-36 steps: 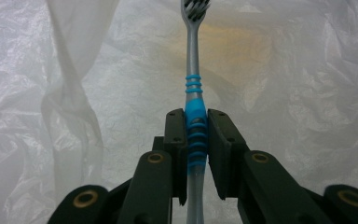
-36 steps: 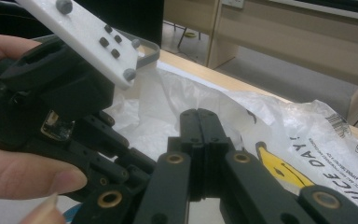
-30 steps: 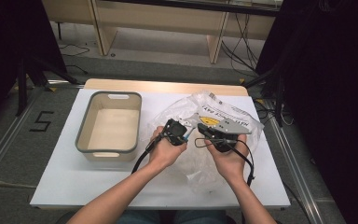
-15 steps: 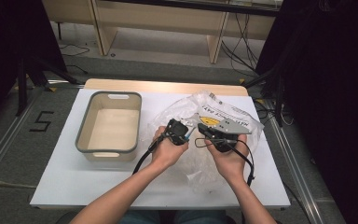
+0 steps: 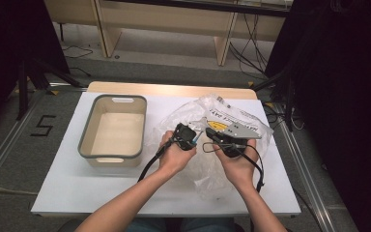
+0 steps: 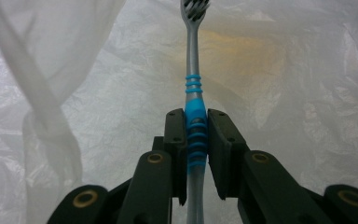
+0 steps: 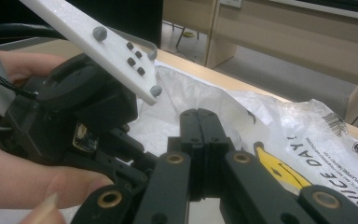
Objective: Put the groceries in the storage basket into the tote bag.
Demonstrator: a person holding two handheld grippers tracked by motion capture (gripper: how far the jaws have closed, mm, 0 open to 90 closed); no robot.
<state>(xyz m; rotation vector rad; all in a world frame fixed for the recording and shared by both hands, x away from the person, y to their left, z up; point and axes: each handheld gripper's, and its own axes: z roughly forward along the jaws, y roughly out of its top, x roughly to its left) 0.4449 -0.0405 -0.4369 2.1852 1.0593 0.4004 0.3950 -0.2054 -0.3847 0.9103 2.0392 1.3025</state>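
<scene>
Jaws of your left gripper (image 6: pixel 197 135) pinch a toothbrush (image 6: pixel 194 88) at its blue grip; jaws of your right gripper (image 7: pixel 199 122) sit pressed together, and no fold of anything shows between the tips.

Toothbrush: slim silver-grey plastic handle, straight, with a bright blue rubbery sleeve ribbed in rings where the pads (image 6: pixel 175 130) clamp it, and three thin blue bands further up the neck. Head points away from the gripper, bristles dark and white mixed, tips cut off by the frame edge. It runs in line with the jaws, head over the bag (image 6: pixel 307 93).

Bag: thin, crinkled, translucent white plastic, glossy where light catches, a yellow patch glowing through it behind the brush neck. From above, the bag (image 5: pixel 232 121) lies rumpled and puffed right of the bin (image 5: pixel 88 145), with black lettering and a yellow mark on its upper face. In the right gripper view the same print and a small barcode show on the bag (image 7: pixel 307 140) just beyond the shut tips.

Bin: rectangular, rounded corners, cream inside, grey rim, slot handles at both short ends.

Both your hands hold the grippers close together over the bag's near half, your left gripper (image 5: pixel 189 135) nearer the bin.
</scene>
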